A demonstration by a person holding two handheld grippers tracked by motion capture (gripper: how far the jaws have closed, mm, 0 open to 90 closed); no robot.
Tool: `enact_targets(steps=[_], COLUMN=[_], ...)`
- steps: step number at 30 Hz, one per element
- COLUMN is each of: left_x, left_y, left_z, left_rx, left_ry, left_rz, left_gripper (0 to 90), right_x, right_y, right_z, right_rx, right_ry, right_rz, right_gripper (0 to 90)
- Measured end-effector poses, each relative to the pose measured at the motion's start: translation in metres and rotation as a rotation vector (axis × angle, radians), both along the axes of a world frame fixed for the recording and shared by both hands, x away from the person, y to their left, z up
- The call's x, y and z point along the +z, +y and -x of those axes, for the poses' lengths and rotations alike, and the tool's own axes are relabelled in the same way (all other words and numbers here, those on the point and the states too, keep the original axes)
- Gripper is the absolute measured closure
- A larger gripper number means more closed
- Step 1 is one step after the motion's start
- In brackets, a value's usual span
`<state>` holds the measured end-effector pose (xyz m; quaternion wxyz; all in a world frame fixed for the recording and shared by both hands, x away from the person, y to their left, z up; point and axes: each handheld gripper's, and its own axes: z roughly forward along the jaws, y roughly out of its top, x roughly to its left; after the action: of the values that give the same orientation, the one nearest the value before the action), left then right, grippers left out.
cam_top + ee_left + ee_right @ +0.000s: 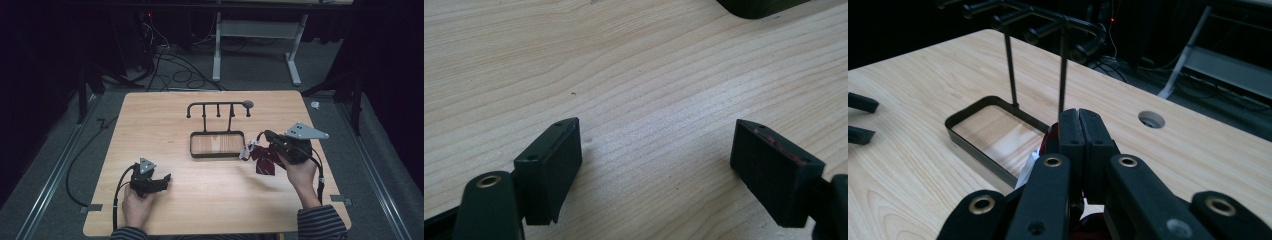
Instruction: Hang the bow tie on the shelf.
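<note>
My right gripper [261,137] is lifted above the table's right side, jaws shut on a dark red cloth item [265,161] that hangs below it with a white tag [246,150]. In the right gripper view the jaws [1079,130] are pressed together, with a bit of the red item [1050,136] and the tag [1032,164] showing beneath them. Just left of it stands a black wire rack [218,106] with several hooks, on a rectangular tray frame [193,146]. My left gripper [162,178] rests low at the front left, open and holding nothing [656,150].
The light wooden table [165,120] has a round hole [1151,119] behind the rack. The rack's posts [1063,75] and tray rim [973,145] stand close ahead of the right gripper. Cables and a grey desk frame [217,45] lie on the floor beyond the table.
</note>
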<state>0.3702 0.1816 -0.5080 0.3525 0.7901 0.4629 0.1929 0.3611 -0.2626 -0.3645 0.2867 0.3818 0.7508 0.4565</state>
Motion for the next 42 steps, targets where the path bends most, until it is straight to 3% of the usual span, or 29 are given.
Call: enact_targets(steps=[18, 27, 42], left_x=[0.000, 0.000, 0.000], left_y=[0.000, 0.000, 0.000], left_z=[0.000, 0.000, 0.000], left_rx=[-0.001, -0.001, -0.001], left_ry=[0.001, 0.000, 0.001], left_rz=[0.002, 0.000, 0.001], left_gripper=[21.0, 21.0, 20.9], right_x=[0.006, 0.012, 0.019], right_y=[0.045, 0.062, 0.079], right_z=[-0.011, -0.021, -0.033], right_rx=[0.116, 0.146, 0.184], right_ry=[-0.009, -0.007, 0.009], right_rz=[0.002, 0.023, 0.009], right_gripper=[90.0, 90.0, 90.0])
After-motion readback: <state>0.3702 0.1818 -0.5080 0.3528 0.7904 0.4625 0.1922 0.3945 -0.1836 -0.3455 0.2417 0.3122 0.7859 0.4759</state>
